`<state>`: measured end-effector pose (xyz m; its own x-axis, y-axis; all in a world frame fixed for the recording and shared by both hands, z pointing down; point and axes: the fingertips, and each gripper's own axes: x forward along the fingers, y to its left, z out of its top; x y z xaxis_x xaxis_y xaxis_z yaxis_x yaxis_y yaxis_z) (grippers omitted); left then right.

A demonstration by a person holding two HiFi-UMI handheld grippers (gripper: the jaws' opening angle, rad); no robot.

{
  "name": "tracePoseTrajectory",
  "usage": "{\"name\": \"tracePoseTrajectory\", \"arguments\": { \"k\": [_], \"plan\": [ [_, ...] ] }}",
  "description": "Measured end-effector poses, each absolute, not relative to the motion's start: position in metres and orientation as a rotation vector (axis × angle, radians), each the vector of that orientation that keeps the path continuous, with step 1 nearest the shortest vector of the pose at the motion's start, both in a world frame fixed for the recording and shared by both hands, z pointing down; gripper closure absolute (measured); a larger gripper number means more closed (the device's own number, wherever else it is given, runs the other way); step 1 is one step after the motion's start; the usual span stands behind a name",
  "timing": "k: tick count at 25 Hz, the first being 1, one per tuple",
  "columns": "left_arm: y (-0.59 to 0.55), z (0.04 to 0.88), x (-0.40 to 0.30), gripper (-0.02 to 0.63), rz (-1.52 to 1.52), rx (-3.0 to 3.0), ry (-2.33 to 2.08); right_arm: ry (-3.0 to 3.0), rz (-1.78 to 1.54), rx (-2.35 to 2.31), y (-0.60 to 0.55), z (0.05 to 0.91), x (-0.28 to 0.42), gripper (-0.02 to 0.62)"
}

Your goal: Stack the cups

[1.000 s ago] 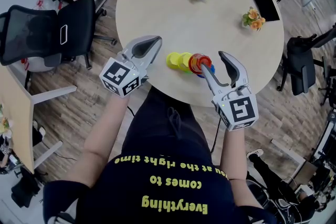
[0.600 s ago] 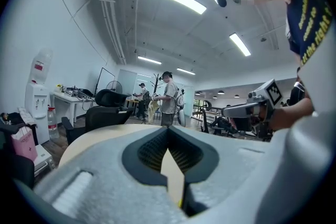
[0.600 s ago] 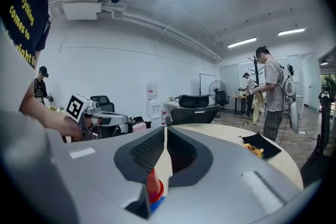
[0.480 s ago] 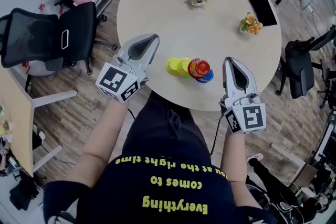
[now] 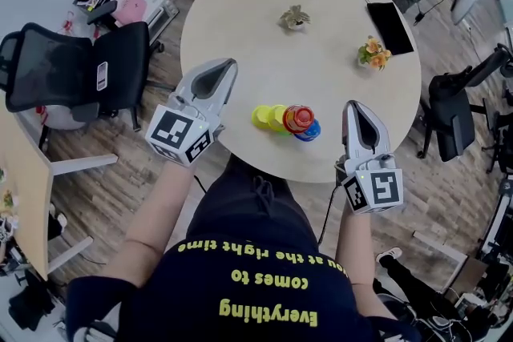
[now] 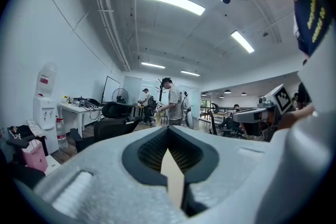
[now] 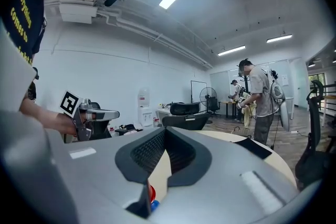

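A row of cups stands near the front edge of the round table [image 5: 321, 4]: two yellow-green cups [image 5: 269, 117], a red and orange stack [image 5: 299, 118] and a blue cup [image 5: 310, 131] under its right side. My left gripper [image 5: 228, 65] hovers left of the row, shut and empty. My right gripper [image 5: 353, 106] hovers right of the row, shut and empty, clear of the cups. In the left gripper view the jaws [image 6: 169, 131] meet with nothing between them. In the right gripper view the jaws [image 7: 165, 131] meet too, and the red and blue cups [image 7: 151, 195] peek below them.
On the far half of the table are a small plant [image 5: 294, 16], a pot of orange flowers [image 5: 371, 52] and a black tablet [image 5: 389, 26]. Office chairs stand at left [image 5: 80, 68] and right [image 5: 449, 108]. People stand in the room behind.
My right gripper, open beside the red stack a second ago, has shut empty and drawn back to the right. Both grippers have risen a little; the cups have not moved.
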<state>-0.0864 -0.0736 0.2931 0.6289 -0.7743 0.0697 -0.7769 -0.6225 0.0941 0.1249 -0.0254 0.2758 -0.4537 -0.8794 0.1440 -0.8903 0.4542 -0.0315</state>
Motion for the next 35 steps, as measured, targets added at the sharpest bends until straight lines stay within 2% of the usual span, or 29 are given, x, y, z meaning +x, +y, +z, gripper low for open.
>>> {"name": "tracePoseTrajectory", "arguments": {
  "k": [35],
  "plan": [
    [-0.065,0.256,-0.066,0.602,0.031,2.833,-1.294,-2.509,0.045,1.741,-0.025,0.261,0.143,0.584]
  ]
}}
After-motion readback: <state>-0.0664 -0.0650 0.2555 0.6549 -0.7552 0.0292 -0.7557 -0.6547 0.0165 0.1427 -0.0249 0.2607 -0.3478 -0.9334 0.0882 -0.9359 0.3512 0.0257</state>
